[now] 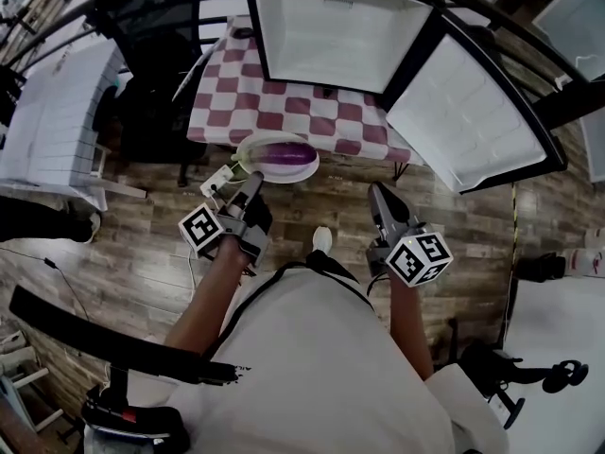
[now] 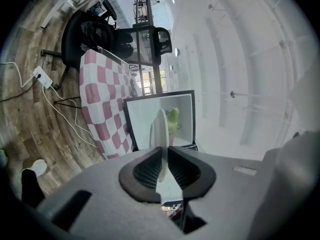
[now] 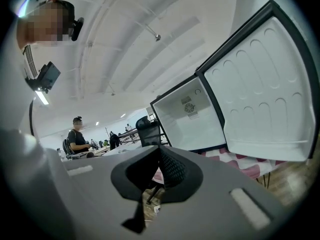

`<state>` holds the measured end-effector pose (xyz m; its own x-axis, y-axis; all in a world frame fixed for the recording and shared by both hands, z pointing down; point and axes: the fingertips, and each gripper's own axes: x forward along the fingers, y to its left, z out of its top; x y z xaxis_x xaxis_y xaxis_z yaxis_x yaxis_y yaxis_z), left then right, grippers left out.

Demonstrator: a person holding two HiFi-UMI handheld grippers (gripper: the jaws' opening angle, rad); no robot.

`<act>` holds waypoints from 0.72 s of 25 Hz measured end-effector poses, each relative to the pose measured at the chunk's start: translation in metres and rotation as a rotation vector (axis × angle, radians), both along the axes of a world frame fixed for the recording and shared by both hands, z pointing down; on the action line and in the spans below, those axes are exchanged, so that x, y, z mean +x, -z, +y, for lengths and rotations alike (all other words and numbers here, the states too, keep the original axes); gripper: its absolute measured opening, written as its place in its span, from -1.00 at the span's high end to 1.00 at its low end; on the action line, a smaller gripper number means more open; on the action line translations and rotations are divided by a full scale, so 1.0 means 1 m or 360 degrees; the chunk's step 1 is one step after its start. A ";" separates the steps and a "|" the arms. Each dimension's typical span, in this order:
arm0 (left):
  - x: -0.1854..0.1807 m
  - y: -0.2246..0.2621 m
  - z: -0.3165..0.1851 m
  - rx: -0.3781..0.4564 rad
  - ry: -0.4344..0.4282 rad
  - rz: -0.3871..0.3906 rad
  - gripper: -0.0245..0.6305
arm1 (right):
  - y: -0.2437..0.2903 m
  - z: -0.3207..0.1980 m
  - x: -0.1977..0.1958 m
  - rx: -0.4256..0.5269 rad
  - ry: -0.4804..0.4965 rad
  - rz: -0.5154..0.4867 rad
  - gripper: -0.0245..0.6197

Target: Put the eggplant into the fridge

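Hard to see anything below the chest: legs and much of the wooden floor (image 1: 142,225) covered by the white shirt (image 1: 312,348). Just in front, clamped with the left gripper (image 1: 251,182) on the near-left rim of a white plate (image 1: 248,146). In the left gripper view seen only edge-on, as a thin pale line between the pads, with a blurry green bit beside it; not possible to say what. Lying across the middle of the plate, the purple eggplant (image 1: 284,153). Carried at the near edge of the checkered table (image 1: 284,102); over it or still before it, not clear. To the right, the jaws of the right gripper (image 1: 381,197) pressed together on nothing. Farther, standing on the table and hiding its far part, the small fridge (image 1: 331,26), white inside. Swung open to the right, its door (image 1: 473,112).
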<state>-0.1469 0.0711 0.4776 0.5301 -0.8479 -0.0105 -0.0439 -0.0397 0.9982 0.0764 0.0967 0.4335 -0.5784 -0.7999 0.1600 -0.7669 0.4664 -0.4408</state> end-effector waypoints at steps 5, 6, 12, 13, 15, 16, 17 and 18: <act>0.026 0.002 -0.028 -0.0004 0.0023 -0.0015 0.79 | -0.005 -0.026 0.028 -0.0027 0.0033 0.0010 0.90; 0.031 0.003 -0.033 0.0001 0.0029 -0.0012 0.79 | -0.006 -0.032 0.034 -0.0028 0.0034 0.0010 0.90; 0.058 0.003 -0.059 0.0022 0.0078 0.0001 0.79 | -0.011 -0.068 0.059 -0.0022 0.0117 0.0028 0.90; 0.062 0.002 -0.062 0.0018 0.0087 0.0001 0.79 | -0.012 -0.073 0.060 -0.0021 0.0135 0.0030 0.90; 0.068 0.001 -0.066 0.0009 0.0101 -0.0003 0.79 | -0.012 -0.081 0.062 -0.0019 0.0165 0.0029 0.90; 0.071 -0.001 -0.068 0.0003 0.0107 -0.0007 0.79 | -0.012 -0.084 0.063 -0.0020 0.0179 0.0029 0.90; 0.074 -0.002 -0.069 -0.0004 0.0113 -0.0009 0.79 | -0.013 -0.086 0.064 -0.0021 0.0193 0.0028 0.90; 0.076 -0.003 -0.071 -0.0008 0.0120 -0.0010 0.79 | -0.014 -0.088 0.065 -0.0023 0.0208 0.0028 0.90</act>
